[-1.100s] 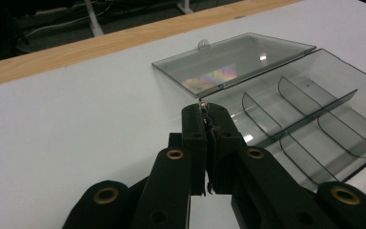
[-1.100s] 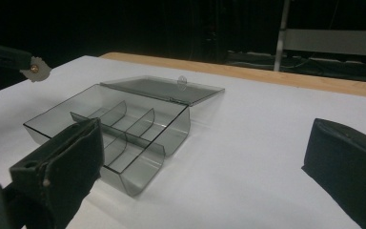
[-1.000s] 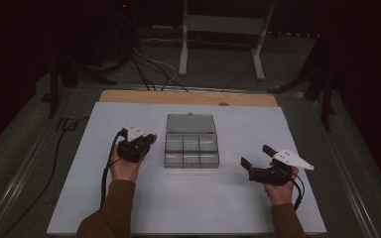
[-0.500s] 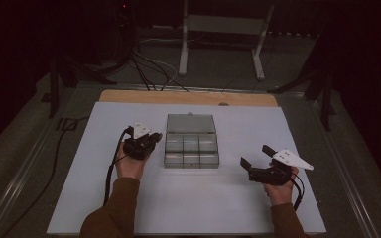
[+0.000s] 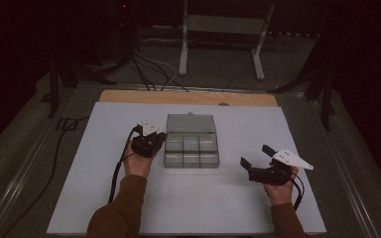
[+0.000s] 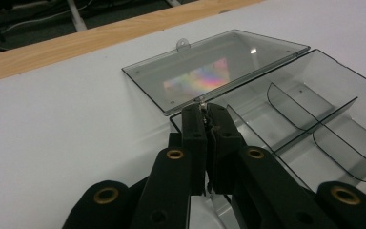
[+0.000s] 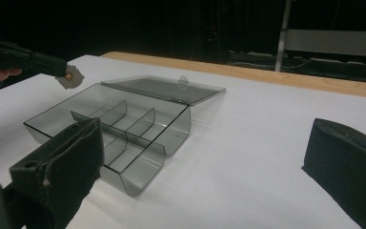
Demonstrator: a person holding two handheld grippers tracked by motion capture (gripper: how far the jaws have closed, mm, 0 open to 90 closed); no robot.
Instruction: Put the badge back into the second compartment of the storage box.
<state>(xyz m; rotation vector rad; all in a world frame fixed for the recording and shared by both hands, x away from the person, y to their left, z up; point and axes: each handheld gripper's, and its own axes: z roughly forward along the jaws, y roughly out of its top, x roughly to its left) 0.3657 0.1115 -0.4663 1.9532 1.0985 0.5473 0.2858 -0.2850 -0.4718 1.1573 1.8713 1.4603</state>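
The left hand-held gripper point(image 5: 159, 141) has moved right to the clear box point(image 5: 191, 150), at its 9 o'clock, jaws closed on a small washer point(image 7: 69, 76); the right hand-held gripper point(image 5: 254, 156) stands open, empty. The box is smoky, lid open, with dividers.

We see a clear smoky-grey plastic organizer box point(image 5: 191, 151) flat on the white tabletop point(image 5: 104, 198), roughly centre. Its hinged lid point(image 5: 190, 123) is open, folded back flat at the box's 12 o'clock, a small latch tab point(image 6: 183, 44) on the far edge. The interior splits into six compartments, two rows of three, with curved transparent dividers point(image 7: 140, 121); we can't spot any contents. A small flat part with a notched edge point(image 7: 70, 76) is pinched in the left tool point(image 6: 208, 110), held above the box's 9 o'clock edge; too small for us to identify.
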